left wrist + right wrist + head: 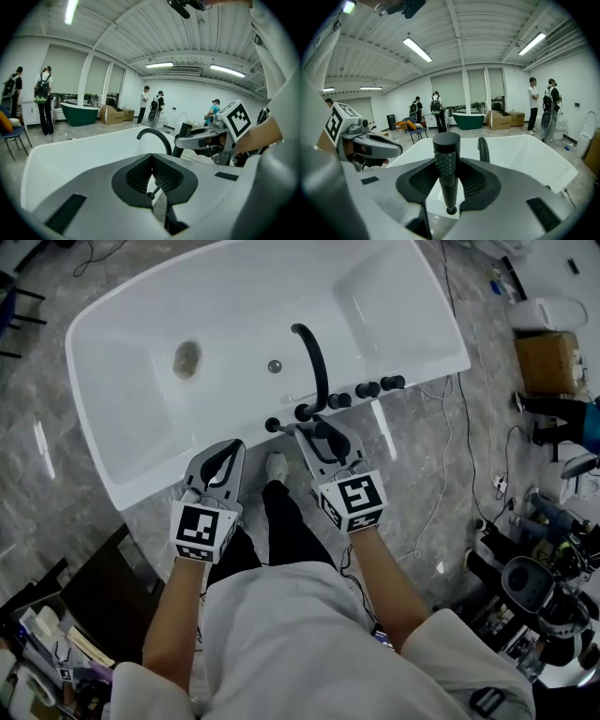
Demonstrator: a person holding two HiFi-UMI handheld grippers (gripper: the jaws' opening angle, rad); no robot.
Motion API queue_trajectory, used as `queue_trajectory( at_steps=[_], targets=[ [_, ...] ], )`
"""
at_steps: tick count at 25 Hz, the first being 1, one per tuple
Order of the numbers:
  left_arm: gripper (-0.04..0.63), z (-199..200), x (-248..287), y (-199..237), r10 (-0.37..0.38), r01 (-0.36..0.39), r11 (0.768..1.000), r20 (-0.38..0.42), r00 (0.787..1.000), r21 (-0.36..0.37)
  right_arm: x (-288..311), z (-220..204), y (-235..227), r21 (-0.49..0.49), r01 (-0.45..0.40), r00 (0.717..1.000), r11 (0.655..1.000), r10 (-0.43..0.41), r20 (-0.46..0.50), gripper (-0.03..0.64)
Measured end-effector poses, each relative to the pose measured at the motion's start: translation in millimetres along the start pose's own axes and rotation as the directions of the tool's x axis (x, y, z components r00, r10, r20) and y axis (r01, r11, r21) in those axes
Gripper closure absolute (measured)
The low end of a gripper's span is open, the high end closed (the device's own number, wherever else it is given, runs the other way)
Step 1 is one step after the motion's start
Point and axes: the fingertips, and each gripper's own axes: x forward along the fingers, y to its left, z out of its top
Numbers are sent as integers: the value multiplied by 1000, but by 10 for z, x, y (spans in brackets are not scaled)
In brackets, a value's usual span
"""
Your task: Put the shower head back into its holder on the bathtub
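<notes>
The black shower head (446, 159) stands upright between the jaws of my right gripper (448, 180), which is shut on its knurled handle. Its lower tip hangs just over a small round holder ring (451, 210) on the rim of the white bathtub (427, 364). From the head view, my right gripper (315, 435) sits at the tub's near rim beside the base of the black faucet spout (314, 357). To its left, my left gripper (228, 454) hovers over the rim with its pads together and nothing held; up close, this left gripper (152, 169) shows the same.
Three black knobs (366, 390) line the rim to the right of the spout. A drain (187, 358) lies in the tub's floor. Cables (459, 418) trail over the floor at right near a cardboard box (546, 360). Several people (44, 101) stand far off.
</notes>
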Motion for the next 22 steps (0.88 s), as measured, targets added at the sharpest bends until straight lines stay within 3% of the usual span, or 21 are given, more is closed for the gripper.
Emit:
queue_trajectory(
  at_steps=[22],
  targets=[
    [583, -451, 341, 162, 7, -8, 998, -26, 1000, -55, 559, -700, -102, 28, 11, 997, 1000, -8, -82, 471]
  ],
)
